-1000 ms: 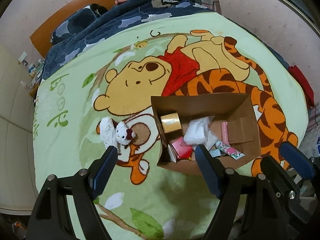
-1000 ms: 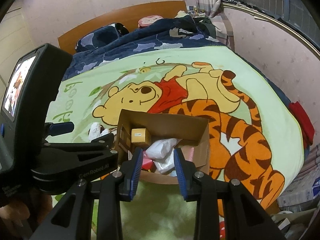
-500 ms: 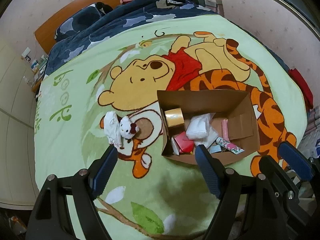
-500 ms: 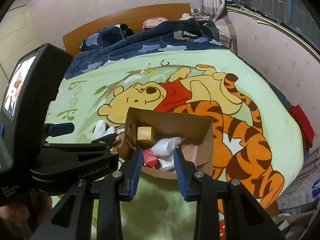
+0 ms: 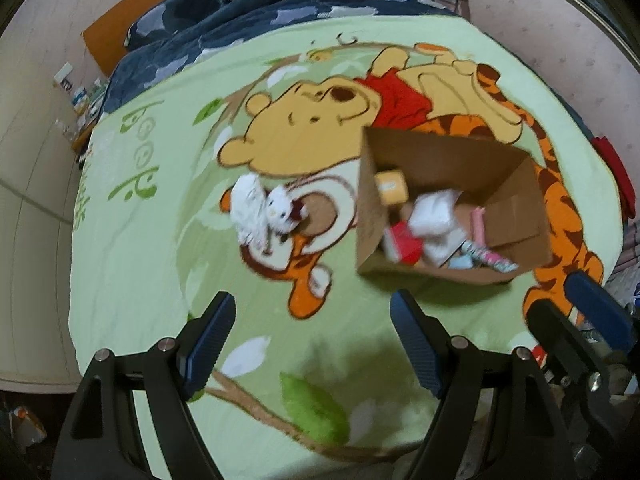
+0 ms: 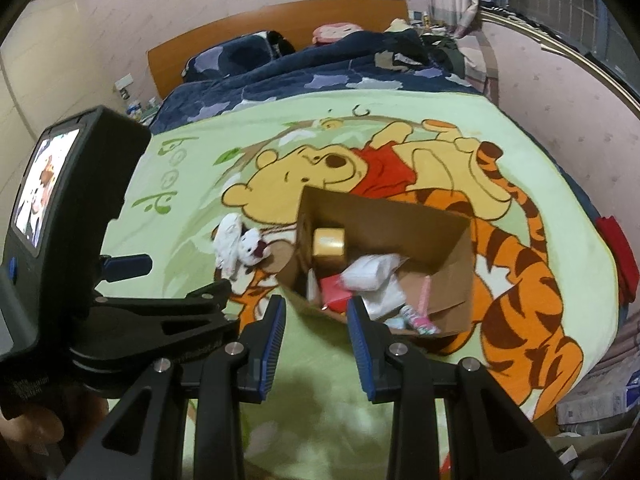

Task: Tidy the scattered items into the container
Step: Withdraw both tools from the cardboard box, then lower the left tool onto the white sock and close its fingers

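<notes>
An open cardboard box stands on the bed blanket and also shows in the right wrist view. It holds a yellow cube, a white packet, a red item and a pink tube. A white plush cat lies with a white cloth on the blanket left of the box, also in the right wrist view. My left gripper is open and empty, above the blanket short of both. My right gripper is open and empty, near the box's front edge.
The cartoon blanket covers the bed. A dark blue quilt and a wooden headboard lie at the far end. A wall runs along the right side. The left gripper's body with its screen fills the left of the right wrist view.
Both grippers have drawn back and up from the box, so box and plush cat sit farther away. The left view has swung left. Neither gripper has changed its opening.
</notes>
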Demonstrator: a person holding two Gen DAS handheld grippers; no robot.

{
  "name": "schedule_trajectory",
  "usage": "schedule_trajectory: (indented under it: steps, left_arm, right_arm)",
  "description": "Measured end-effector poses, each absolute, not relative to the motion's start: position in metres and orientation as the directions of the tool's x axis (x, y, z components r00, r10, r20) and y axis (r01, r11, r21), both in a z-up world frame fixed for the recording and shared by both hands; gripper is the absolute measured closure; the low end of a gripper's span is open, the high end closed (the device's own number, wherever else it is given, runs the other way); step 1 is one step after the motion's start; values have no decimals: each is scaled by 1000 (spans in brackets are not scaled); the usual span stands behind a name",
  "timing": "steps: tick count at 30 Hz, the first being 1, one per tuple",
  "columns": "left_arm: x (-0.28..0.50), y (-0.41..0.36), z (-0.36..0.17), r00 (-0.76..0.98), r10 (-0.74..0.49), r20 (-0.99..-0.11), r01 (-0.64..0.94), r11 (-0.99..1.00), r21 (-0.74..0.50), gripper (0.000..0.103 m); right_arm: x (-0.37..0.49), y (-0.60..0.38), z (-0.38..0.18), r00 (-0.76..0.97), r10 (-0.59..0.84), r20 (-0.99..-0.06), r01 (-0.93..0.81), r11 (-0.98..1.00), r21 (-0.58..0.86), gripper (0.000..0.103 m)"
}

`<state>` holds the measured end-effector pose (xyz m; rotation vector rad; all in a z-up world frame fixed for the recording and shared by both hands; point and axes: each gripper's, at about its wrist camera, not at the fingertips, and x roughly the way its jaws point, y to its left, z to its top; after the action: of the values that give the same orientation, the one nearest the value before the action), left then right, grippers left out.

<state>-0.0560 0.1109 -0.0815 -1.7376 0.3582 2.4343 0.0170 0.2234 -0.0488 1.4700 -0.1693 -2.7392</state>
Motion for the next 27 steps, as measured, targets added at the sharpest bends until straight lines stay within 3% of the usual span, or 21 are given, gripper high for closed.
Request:
schedule_trajectory:
  steps: [17,27]
  left_arm:
    - [-29,-65,-135,-163,-154,-975,109,-984,137,22]
    - [-87,-61,-171,-274,-88,-958,45,-996,78,22]
  right_arm:
    - [5,110,-105,-406,-231,-884,203,-966,159,67]
    - [8,88,-142,-378,-234,-896,196,-966,170,67]
